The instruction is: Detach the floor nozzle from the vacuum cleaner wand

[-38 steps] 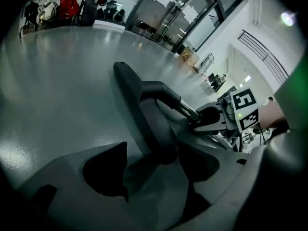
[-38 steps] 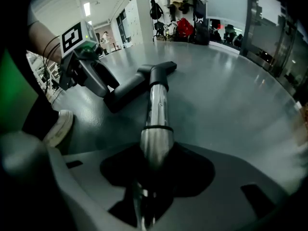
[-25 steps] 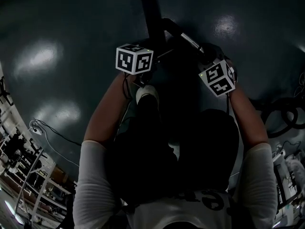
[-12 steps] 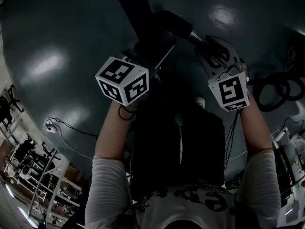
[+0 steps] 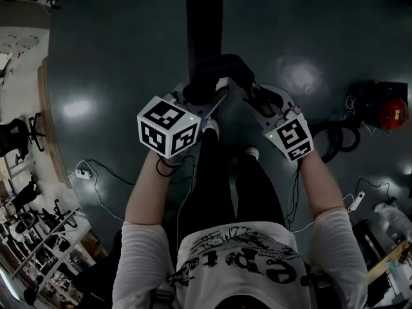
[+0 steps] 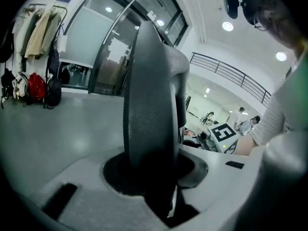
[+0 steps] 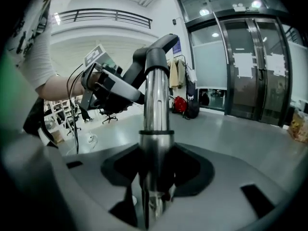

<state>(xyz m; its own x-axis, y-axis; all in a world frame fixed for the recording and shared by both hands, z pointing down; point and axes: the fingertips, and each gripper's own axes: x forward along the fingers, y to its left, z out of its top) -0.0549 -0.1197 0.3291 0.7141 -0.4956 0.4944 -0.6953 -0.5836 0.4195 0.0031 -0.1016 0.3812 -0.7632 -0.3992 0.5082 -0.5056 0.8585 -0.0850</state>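
The black floor nozzle (image 5: pixel 204 31) hangs above the dark floor, long side pointing away from me. My left gripper (image 5: pixel 195 98) has its jaws closing on the nozzle's near end, which fills the left gripper view as a dark grey slab (image 6: pixel 149 95) standing between the pads. My right gripper (image 5: pixel 259 100) is shut on the shiny metal wand (image 7: pixel 156 129), which runs upright between its jaws. A black elbow (image 7: pixel 155 52) at the wand's top bends over to the nozzle at the left gripper (image 7: pixel 111 88). The two grippers sit close together, side by side.
Cables and a power strip (image 5: pixel 80 171) lie on the floor at the left. A coiled hose (image 5: pixel 341 137) and a red and black machine (image 5: pixel 386 111) sit at the right. Chairs and racks (image 5: pixel 26 217) crowd the lower left. Glass doors (image 7: pixel 240 66) stand beyond.
The person has risen from a crouch to standing. Both grippers have come up from near the floor, carrying the nozzle and wand, and the floor now lies much farther below.
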